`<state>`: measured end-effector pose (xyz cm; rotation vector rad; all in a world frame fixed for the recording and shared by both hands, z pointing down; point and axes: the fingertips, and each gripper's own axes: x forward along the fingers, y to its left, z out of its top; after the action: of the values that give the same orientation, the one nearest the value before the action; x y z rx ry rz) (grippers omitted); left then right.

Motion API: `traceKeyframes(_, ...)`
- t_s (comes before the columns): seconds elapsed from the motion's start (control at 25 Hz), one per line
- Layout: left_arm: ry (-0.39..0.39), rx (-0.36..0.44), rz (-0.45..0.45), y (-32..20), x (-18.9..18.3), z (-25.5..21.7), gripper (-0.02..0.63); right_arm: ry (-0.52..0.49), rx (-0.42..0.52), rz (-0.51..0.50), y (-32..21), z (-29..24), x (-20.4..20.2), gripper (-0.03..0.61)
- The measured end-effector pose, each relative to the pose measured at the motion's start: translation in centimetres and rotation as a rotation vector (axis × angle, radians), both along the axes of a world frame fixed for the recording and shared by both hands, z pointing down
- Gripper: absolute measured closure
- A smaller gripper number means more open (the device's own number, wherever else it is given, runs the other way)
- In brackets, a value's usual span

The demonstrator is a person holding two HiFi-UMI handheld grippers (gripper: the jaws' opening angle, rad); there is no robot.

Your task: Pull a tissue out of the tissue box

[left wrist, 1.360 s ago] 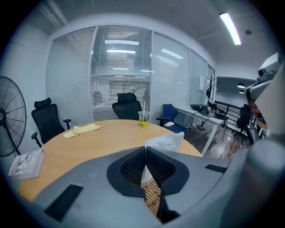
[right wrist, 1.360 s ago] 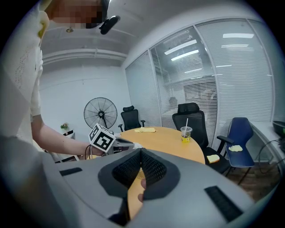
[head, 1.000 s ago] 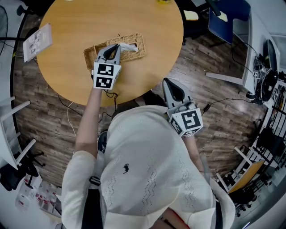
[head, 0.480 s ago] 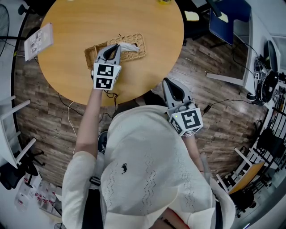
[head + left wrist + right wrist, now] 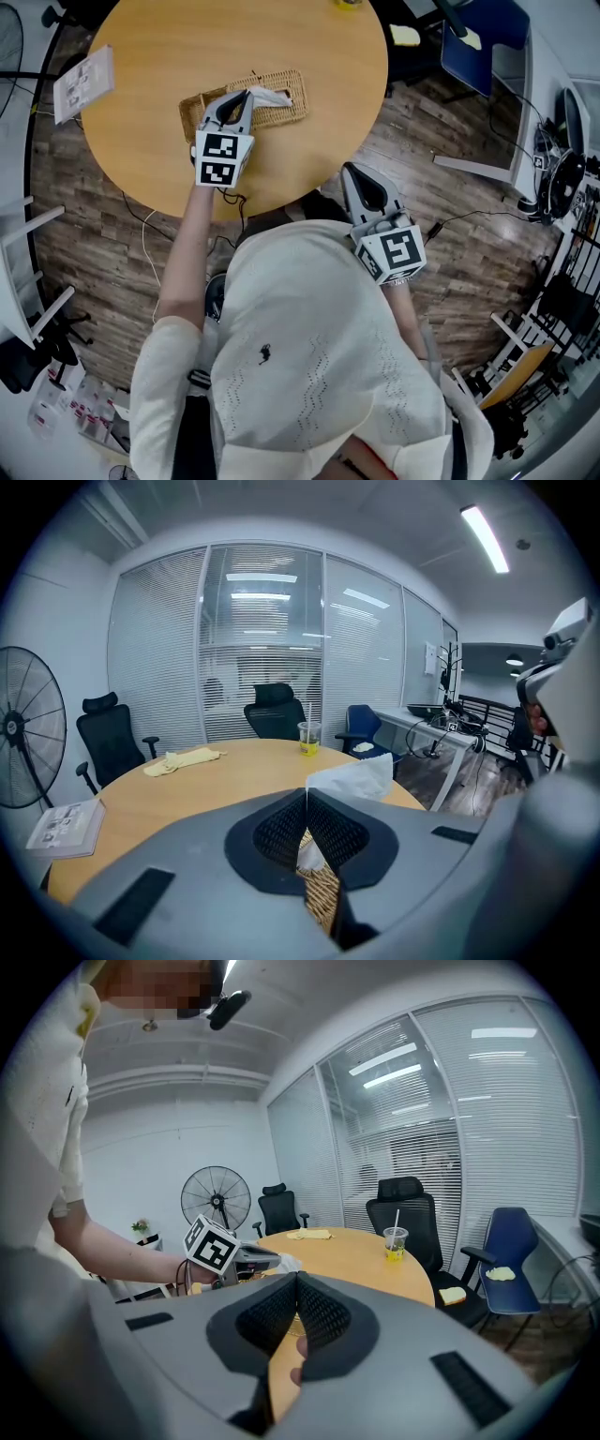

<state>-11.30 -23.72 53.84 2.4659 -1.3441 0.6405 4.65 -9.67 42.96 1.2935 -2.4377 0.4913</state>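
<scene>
- Right gripper (image 5: 352, 174): nearest the person, off the table (image 5: 309, 47) rim at its 5 o'clock edge. Jaws together, nothing between them. Well apart from the task's things.
- Left gripper (image 5: 247, 95): over the table, aimed toward 1 o'clock in the head view. Jaws pressed fully together on the tissue (image 5: 273, 96), pinching its near edge at the tips. By far the nearer hand to the work.
- Tissue box (image 5: 284, 112): woven wicker, directly under the left gripper's tips. Its long axis runs from about 8 toward 2 o'clock.
- Tissue: white, starts at the left jaw tips and trails toward 3 o'clock along the box top. The left gripper view shows it standing up just past the tips. Judged: a lift up and away should draw it free.
- Beyond: booklet (image 5: 82, 82) at 9 o'clock, cup (image 5: 307, 738) at the far rim.
- Against one second earlier: no visible change. Both grippers and the tissue sit as before.
</scene>
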Motion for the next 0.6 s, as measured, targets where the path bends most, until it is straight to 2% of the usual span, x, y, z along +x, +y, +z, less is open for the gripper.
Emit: traceKeyframes(0.6,-0.002,0.015,-0.013,-0.17,-0.04,-0.5,0.6,0.002,-0.001,-0.007,-0.28,0.04,0.34,0.577)
